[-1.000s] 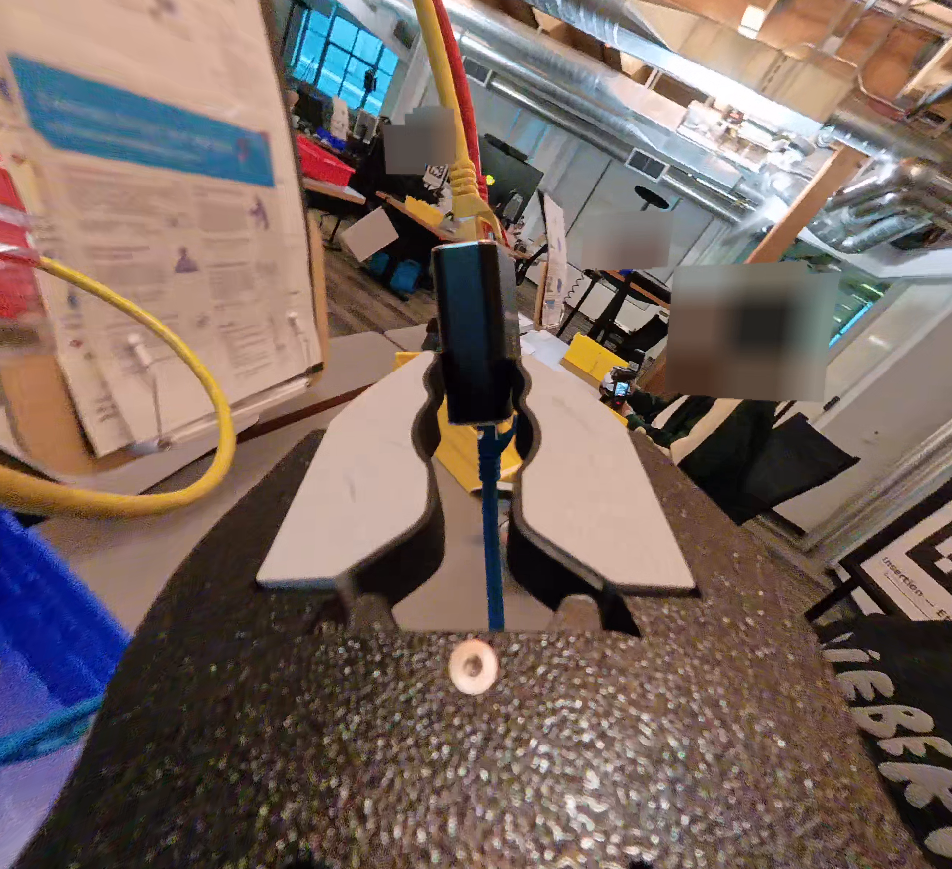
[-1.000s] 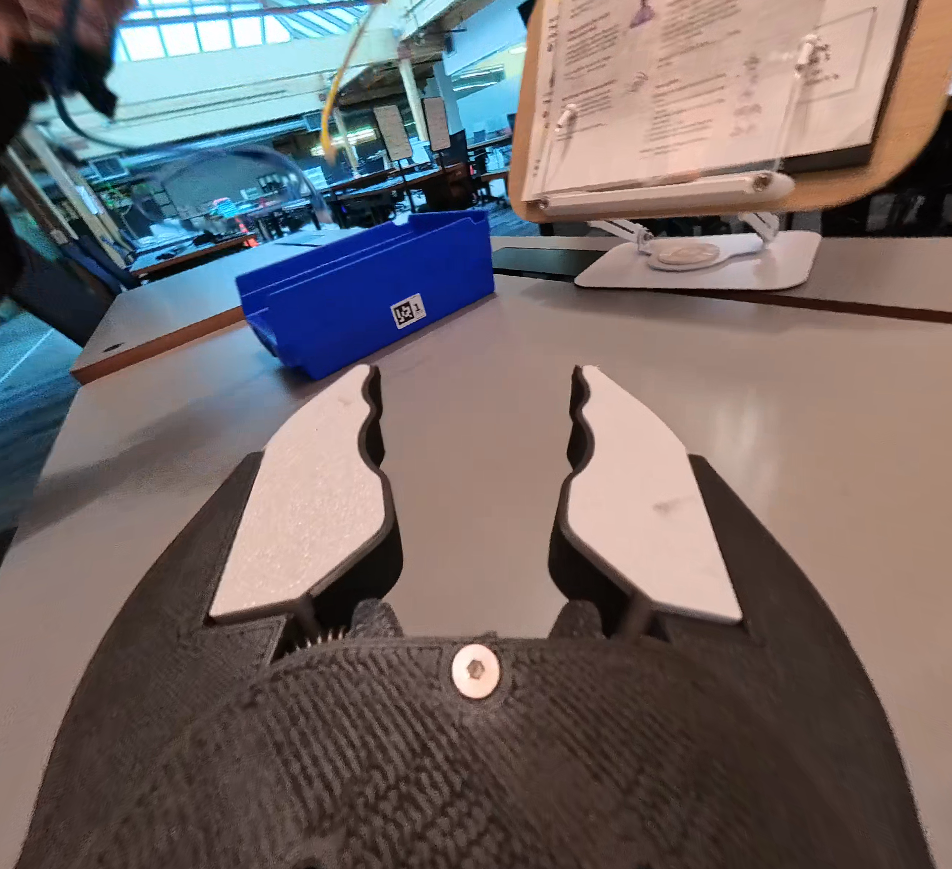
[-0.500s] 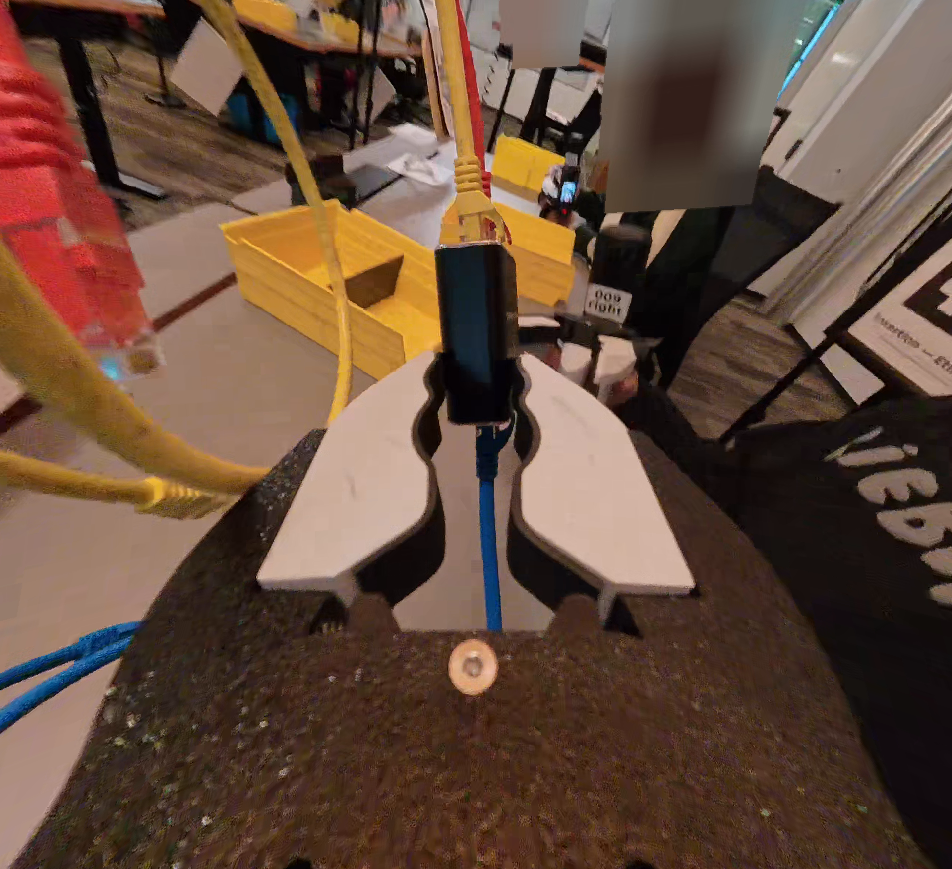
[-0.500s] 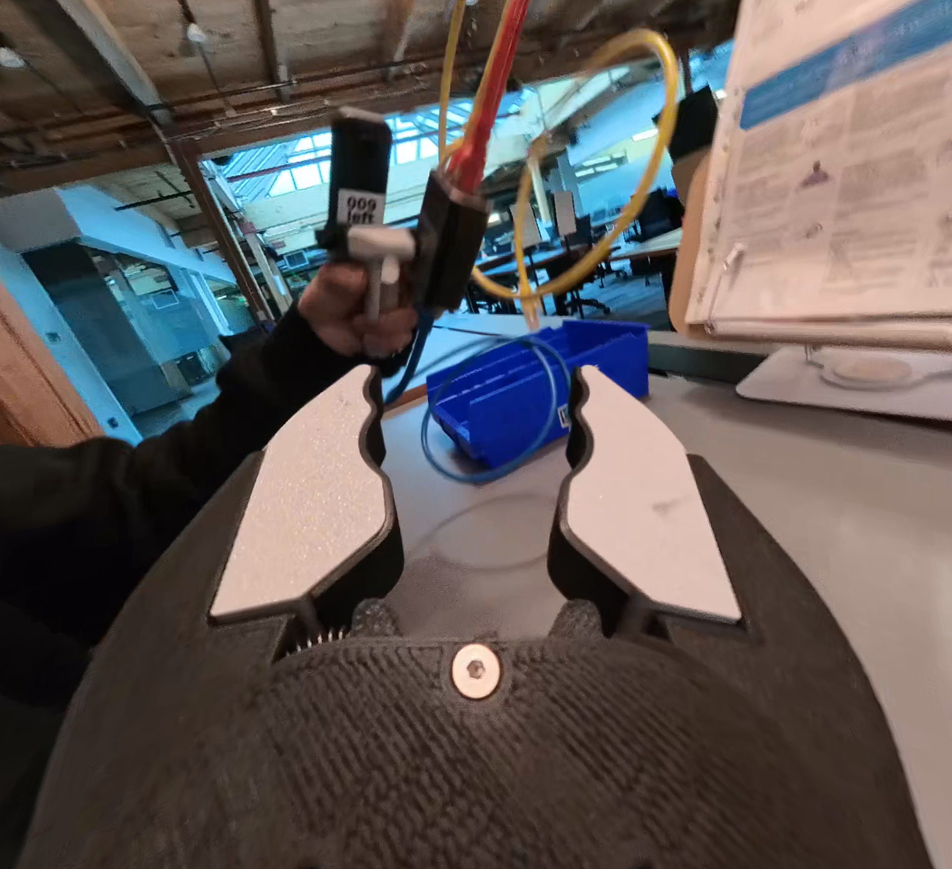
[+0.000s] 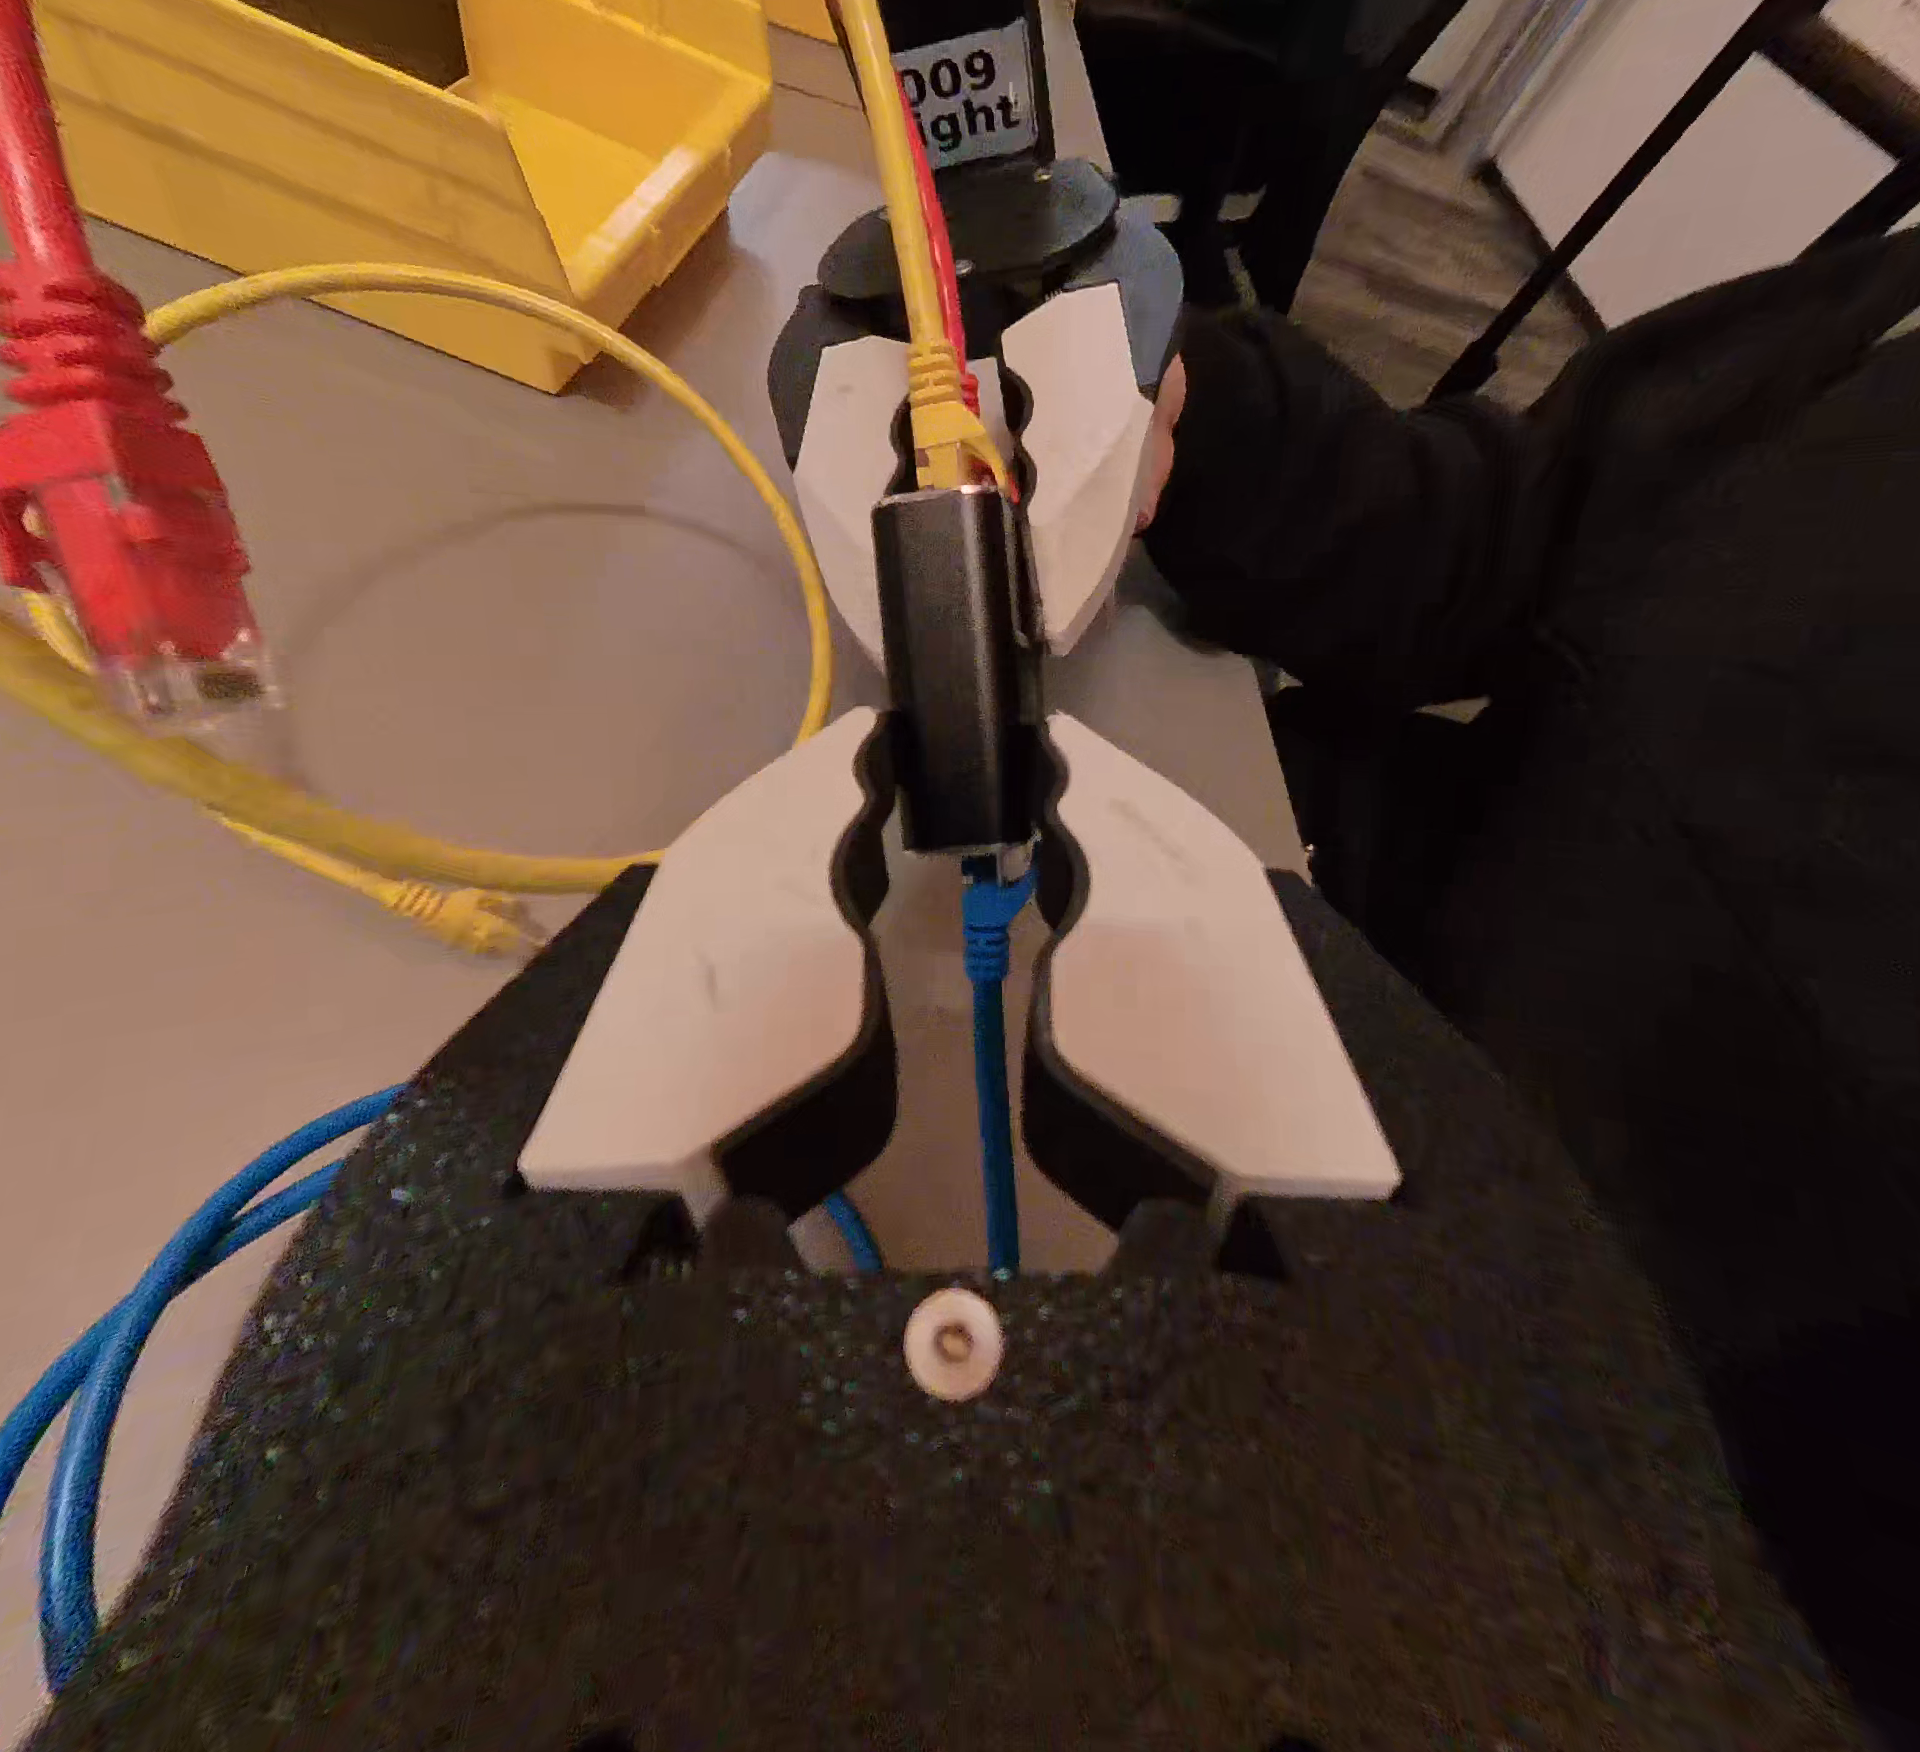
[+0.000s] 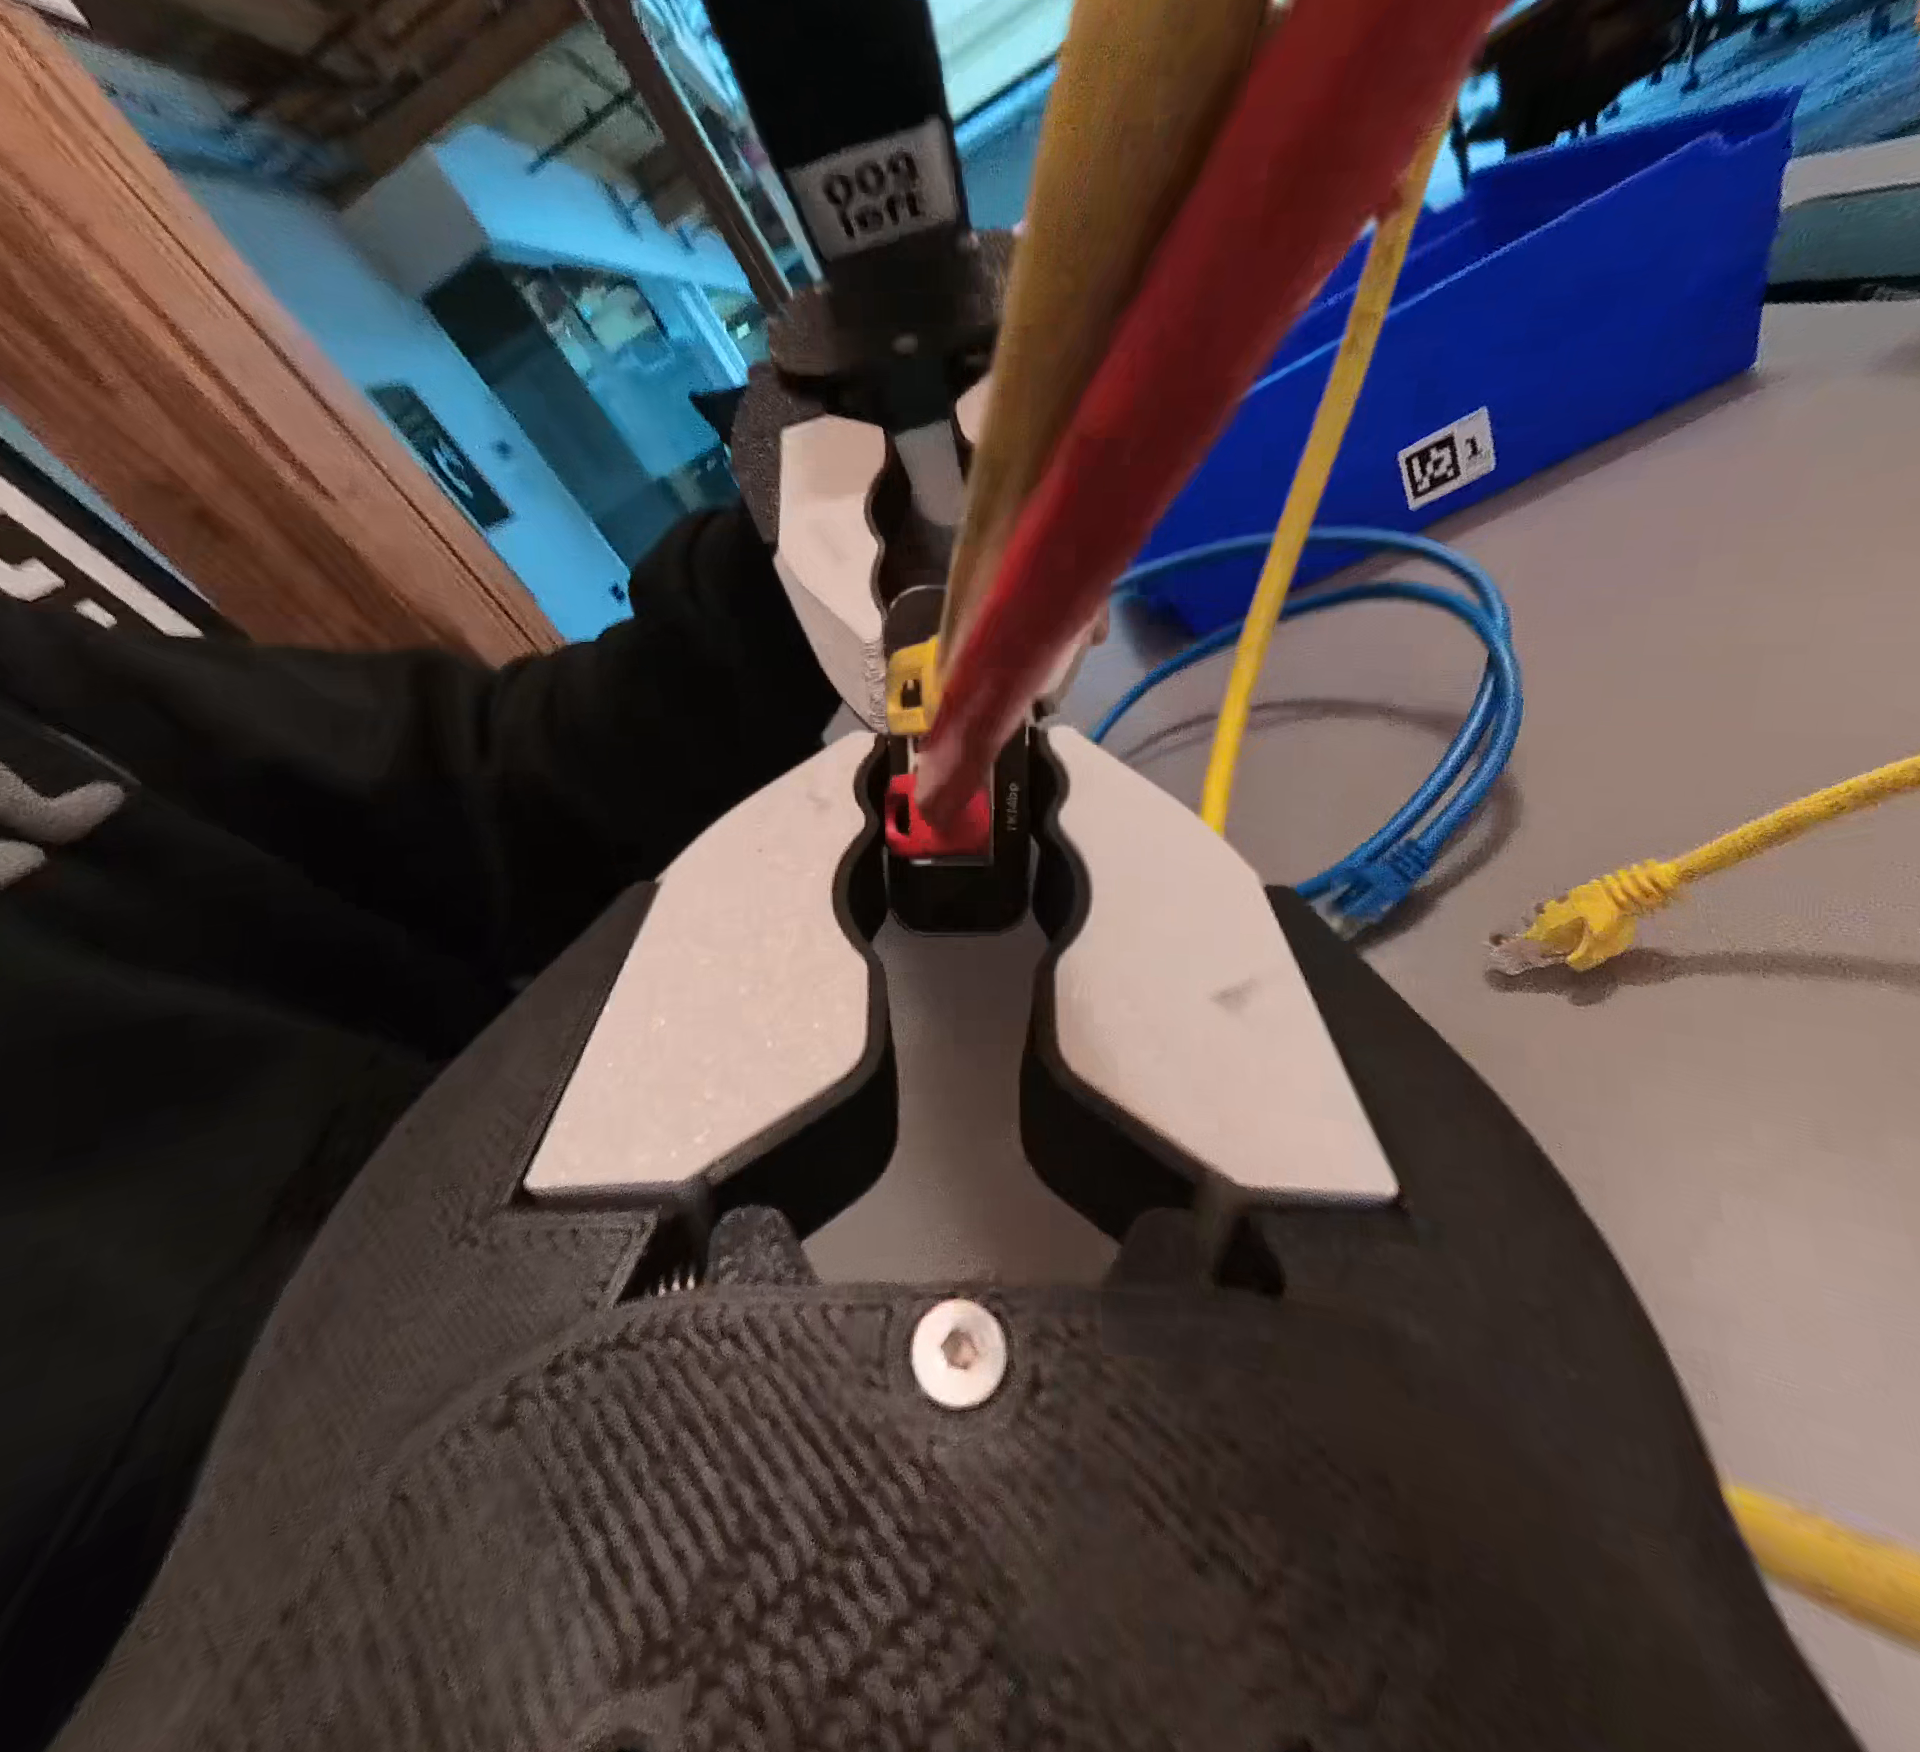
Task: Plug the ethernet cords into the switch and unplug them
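In the left wrist view the switch (image 5: 961, 674), a slim black box, stands with its long axis running straight away from the camera, its near end pinched between the white fingers of the left gripper (image 5: 961, 788), whose jaws are narrowed onto it. A blue cord (image 5: 989, 1058) is plugged into that near end and runs back between the fingers; a yellow cord (image 5: 935, 393) and a red one behind it enter the far end. The right gripper (image 5: 971, 466) faces this camera from beyond the switch, its fingers on either side of the far end, with a dark sleeve (image 5: 1351, 539) behind it. A loose red plug (image 5: 135, 559) hangs at the left, above the grey table (image 5: 499, 622), and a yellow bin (image 5: 416, 102) sits farther back. Half a second ago this view showed the room beyond and the right gripper well off; now it tilts down at the table. In the right wrist view the switch (image 6: 956, 881) points away along the fingers, and the right gripper (image 6: 956, 829) is closed narrowly on its near end, where the red cord (image 6: 1195, 372) and yellow cord (image 6: 1101, 175) are plugged in. The left gripper (image 6: 914, 622) holds the other end head-on. A blue coil (image 6: 1455, 663) and a blue bin (image 6: 1538, 310) lie to the right. Earlier these jaws stood wide and empty.
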A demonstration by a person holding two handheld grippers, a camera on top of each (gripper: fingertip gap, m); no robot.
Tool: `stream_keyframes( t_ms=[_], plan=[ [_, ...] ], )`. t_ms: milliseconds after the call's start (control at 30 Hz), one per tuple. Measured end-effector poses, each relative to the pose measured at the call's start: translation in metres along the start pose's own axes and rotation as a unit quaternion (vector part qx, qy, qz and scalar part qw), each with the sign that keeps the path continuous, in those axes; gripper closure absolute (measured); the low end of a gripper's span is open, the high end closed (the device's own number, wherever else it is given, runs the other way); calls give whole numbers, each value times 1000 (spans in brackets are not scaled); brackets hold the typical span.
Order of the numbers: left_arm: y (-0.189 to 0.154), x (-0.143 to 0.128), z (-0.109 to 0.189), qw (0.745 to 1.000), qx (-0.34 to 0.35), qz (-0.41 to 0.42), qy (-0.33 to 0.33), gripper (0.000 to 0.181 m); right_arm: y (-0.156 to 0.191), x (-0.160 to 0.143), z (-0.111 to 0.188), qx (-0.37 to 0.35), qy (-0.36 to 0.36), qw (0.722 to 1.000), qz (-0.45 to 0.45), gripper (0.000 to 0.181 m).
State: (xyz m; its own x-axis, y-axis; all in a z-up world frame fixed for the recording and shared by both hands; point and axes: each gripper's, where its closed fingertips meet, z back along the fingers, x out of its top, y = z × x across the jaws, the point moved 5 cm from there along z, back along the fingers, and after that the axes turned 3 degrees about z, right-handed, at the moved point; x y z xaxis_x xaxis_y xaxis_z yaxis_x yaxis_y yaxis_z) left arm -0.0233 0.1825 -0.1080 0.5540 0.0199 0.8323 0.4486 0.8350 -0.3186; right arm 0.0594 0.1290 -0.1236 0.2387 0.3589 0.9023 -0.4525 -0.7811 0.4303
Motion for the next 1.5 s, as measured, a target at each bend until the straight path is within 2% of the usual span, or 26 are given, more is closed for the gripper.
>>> stream_keyframes(
  t_ms=[100,167,233,300,333,367,433,500,567,600,667,700,733,767,833,1000,1200,1400,1433,1500],
  plan=[
    [3,1,0,995,57,-86,9,155,-10,4,1,-26,-28,999,-26,158],
    [6,10,5,983,126,-130,-4,153,-18,9,3,-19,-86,993,-79,158],
    [6,25,19,958,230,-173,-16,146,-27,14,10,-24,-149,979,-138,158],
    [-6,38,33,926,313,-212,-17,136,-36,18,19,-40,-213,956,-197,158],
    [-16,42,37,914,340,-220,-23,126,-39,20,23,-40,-249,942,-221,158],
    [-28,44,37,908,353,-221,-36,116,-40,23,27,-35,-283,927,-244,158],
    [-48,42,30,906,360,-207,-83,108,-44,25,33,-34,-351,892,-283,158],
    [-63,34,16,901,361,-193,-145,99,-44,23,30,-7,-363,876,-318,158],
    [-61,19,6,873,399,-215,-180,99,-44,19,24,-23,-360,873,-327,158],
    [-55,10,4,855,429,-229,-181,105,-43,17,19,-28,-345,879,-327,158],
    [-42,-3,2,835,458,-258,-161,115,-40,13,10,-39,-327,885,-330,158],
    [-34,-9,-1,843,451,-257,-143,116,-39,10,6,-42,-312,890,-329,158],
    [-26,-14,-3,855,438,-246,-126,110,-38,8,3,-50,-297,897,-324,158],
    [-18,-16,-2,860,437,-232,-123,104,-37,7,1,-58,-285,902,-319,158],
    [-13,-17,1,868,421,-233,-127,104,-35,5,-2,-54,-273,906,-319,158],
    [-2,-17,7,874,398,-244,-132,105,-32,1,-11,-32,-251,912,-323,158],
    [-8,-5,21,863,406,-272,-128,111,-30,-6,-18,-17,-202,927,-315,158],
    [-1,-8,19,907,330,-256,-53,104,-15,-1,-26,36,-174,938,-298,158],
    [0,-11,17,917,308,-248,-54,110,-14,0,-26,39,-176,937,-300,157],
    [0,-13,13,922,288,-249,-72,118,-12,1,-26,62,-184,928,-319,157]
  ],
)
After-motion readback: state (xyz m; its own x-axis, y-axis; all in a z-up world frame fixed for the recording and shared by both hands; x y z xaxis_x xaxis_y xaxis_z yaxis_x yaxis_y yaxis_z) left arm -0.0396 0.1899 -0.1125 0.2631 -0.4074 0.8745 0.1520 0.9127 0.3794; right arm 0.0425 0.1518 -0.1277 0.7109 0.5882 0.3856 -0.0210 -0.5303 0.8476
